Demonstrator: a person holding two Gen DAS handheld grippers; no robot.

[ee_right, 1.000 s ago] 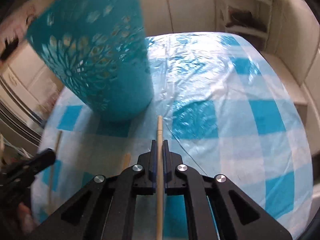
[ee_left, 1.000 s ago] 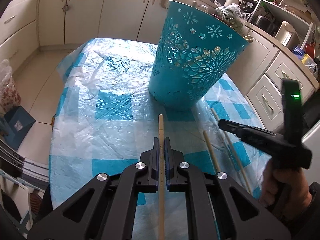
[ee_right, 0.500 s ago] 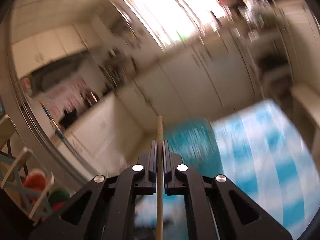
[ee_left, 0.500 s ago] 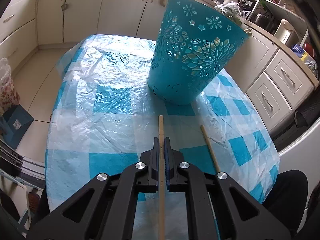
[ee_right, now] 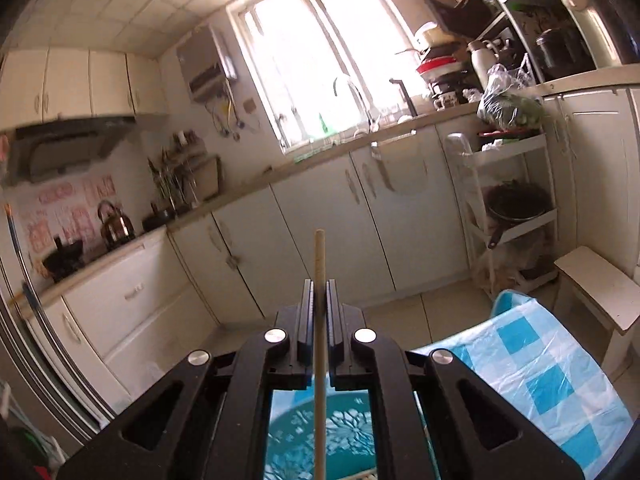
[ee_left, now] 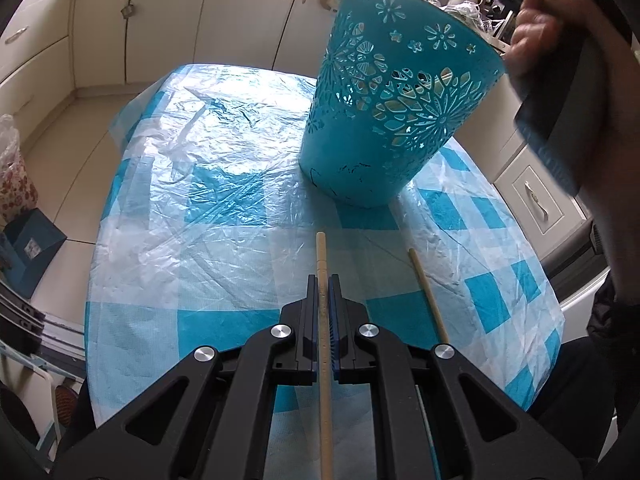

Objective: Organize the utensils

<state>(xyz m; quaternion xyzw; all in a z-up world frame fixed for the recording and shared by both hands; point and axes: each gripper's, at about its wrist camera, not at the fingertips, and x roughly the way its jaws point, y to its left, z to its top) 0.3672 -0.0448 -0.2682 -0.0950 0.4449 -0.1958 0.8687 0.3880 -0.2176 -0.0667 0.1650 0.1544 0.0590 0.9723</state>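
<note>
Left gripper (ee_left: 324, 284) low in the centre of the left wrist frame, jaws clamped tight on a wooden chopstick (ee_left: 321, 256), tip poking forward past the pads, shaft running back down to the bottom edge. Angled down over the blue-and-white checked tablecloth (ee_left: 192, 248) with its crinkled clear plastic cover. Just ahead, upper centre-right: teal perforated basket (ee_left: 396, 112), upright on the cloth, floral cut-outs round the wall, rim tilted toward the top of the frame by the lens. Right of the gripper, a second chopstick (ee_left: 426, 292) lying loose on the cloth, slanting from mid-frame toward the lower right, apart from the basket's base. Far upper right, a hand (ee_left: 540, 36) wrapped around a dark handle, above and beside the basket rim.

Over to the right wrist frame: right gripper (ee_right: 319, 286) centre-low, jaws pinched shut on another wooden chopstick (ee_right: 319, 256), tip standing out against white lower cabinets (ee_right: 320, 224). Aimed out across the kitchen: bright window (ee_right: 316, 48) top centre, kettle (ee_right: 116, 226) on the counter at left, shelving rack (ee_right: 516, 184) at right. Teal basket (ee_right: 344, 436) showing between the gripper arms at the bottom edge, directly beneath. Corner of the checked cloth (ee_right: 540, 380) at lower right.
</note>
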